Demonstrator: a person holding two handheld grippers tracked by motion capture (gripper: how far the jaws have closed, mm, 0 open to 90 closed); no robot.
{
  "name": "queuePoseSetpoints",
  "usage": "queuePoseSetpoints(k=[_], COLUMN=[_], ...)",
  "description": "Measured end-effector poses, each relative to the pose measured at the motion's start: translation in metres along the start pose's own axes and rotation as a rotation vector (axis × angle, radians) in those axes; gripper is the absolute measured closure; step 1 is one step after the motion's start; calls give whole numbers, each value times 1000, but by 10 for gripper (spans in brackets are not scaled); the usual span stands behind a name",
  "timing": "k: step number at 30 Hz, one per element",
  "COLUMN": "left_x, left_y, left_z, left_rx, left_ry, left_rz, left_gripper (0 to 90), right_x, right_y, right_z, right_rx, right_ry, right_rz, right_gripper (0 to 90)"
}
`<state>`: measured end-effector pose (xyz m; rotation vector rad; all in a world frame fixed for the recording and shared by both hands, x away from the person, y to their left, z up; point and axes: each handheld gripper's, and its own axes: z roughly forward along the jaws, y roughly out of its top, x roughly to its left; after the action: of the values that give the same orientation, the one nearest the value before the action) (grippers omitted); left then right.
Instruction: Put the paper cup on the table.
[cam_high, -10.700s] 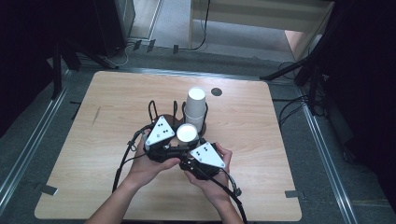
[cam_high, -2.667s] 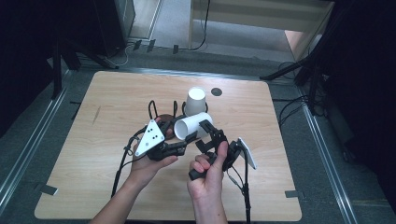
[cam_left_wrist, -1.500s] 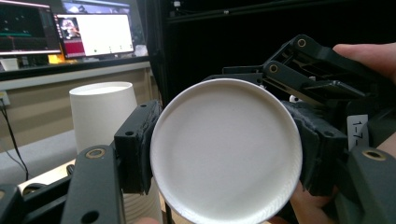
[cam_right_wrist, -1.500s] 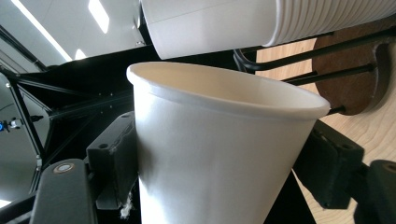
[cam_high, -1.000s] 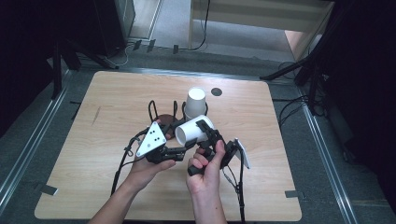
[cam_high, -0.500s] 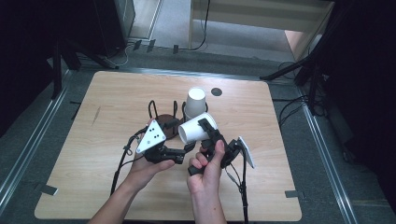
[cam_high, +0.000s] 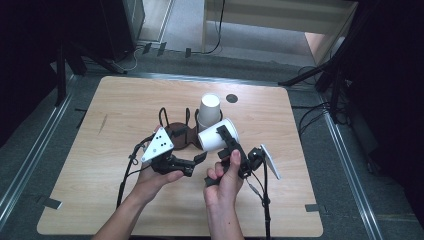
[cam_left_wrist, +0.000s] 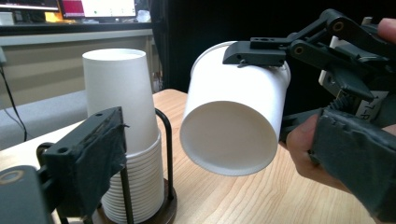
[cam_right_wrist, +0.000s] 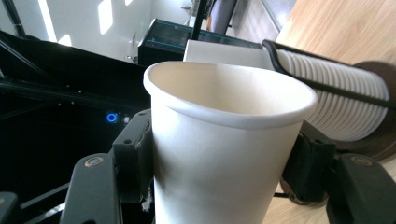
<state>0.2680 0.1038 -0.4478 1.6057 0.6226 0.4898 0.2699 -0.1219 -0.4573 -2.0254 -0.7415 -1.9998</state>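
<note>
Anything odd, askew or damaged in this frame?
Nothing looks damaged or spilled. The single paper cup is tipped on its side in the air, but that is because the right gripper is clamped on it. The stack of cups stands upright in its holder. The left gripper, jaws just opened, holds nothing.

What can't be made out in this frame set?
- Paper cup: its bottom, cut off by the lower edge in the right gripper view.
- Stack of cups: its count, part hidden by the left gripper in the left gripper view.
- Dark disc: too small to identify, high view.
</note>
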Motion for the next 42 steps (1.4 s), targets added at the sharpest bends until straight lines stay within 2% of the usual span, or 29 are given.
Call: queuePoseSetpoints(k=[7,12,20,22,27,33,36,42], left_x=[3,5,6,6,7,8,10,10], left_y=[0,-1,-1,-1,-1,-1,-1,-2], left_z=[-2,-3,-4,-5,-6,-8,-9,-10], left_rx=[22,26,24,23,17,19,17,17], left_ry=[2,-1,-1,3,20,27,30,37], left_rz=[-27,-32,-35,-35,-43,-47,-50,-54], left_gripper=[0,0,0,0,0,0,0,0], right_x=[3,6,14,16,20,26,28,31], right_y=[5,4,4,4,4,6,6,5], right_z=[-5,-6,-7,-8,-11,-14,-15,-18], right_rx=[-48,-89,-121,-143,-173,-195,-207,-212], right_ry=[-7,-23,-21,-21,-50,-60,-67,-65], right_rz=[-90,-213,-343,-389,-489,-587,-655,-726], right_gripper=[362,366,368,368,368,368,367,366])
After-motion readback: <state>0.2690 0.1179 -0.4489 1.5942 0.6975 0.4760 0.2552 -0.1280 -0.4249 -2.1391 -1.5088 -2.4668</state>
